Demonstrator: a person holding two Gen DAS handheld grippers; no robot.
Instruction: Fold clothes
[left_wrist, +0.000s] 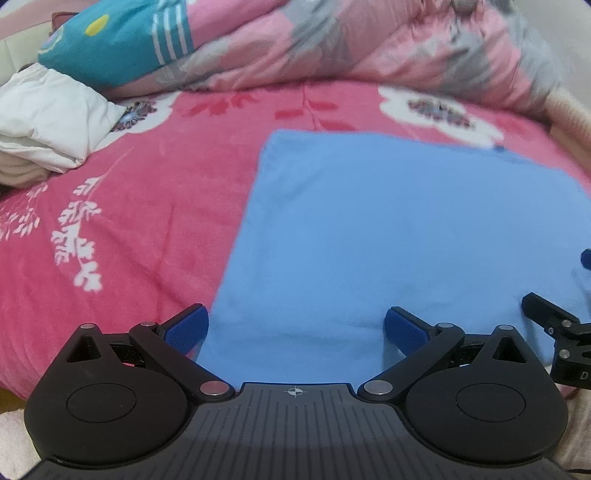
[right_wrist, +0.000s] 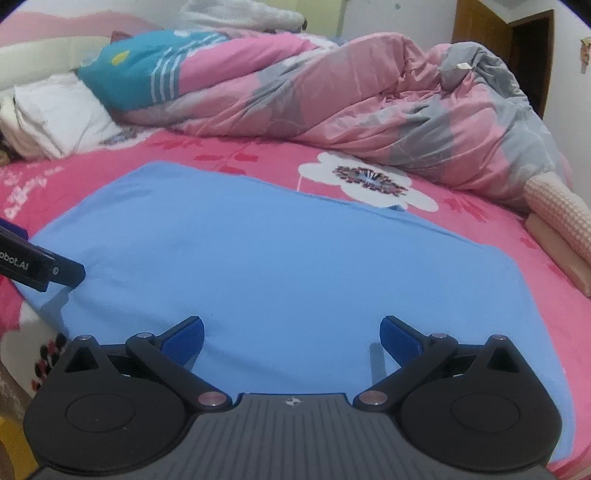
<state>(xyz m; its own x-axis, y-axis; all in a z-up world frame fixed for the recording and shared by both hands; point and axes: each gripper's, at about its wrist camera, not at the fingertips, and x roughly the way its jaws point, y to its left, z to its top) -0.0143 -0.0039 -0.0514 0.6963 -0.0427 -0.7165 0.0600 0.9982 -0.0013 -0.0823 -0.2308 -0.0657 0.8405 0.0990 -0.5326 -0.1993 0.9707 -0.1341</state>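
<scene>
Blue cloth lies flat and smooth across centre frame on the pink bed; fold stage unclear. Left tongs and right tongs both gape wide, holding nothing, over its lower edge. For any fold: pinch matching corners, lift evenly.

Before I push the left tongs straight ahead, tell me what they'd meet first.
The left tongs, open and empty, point across the blue garment lying flat on the pink bedspread. They would likely skim that cloth first; beyond it lies the rumpled pink-and-grey duvet, though depth is unclear.
</scene>
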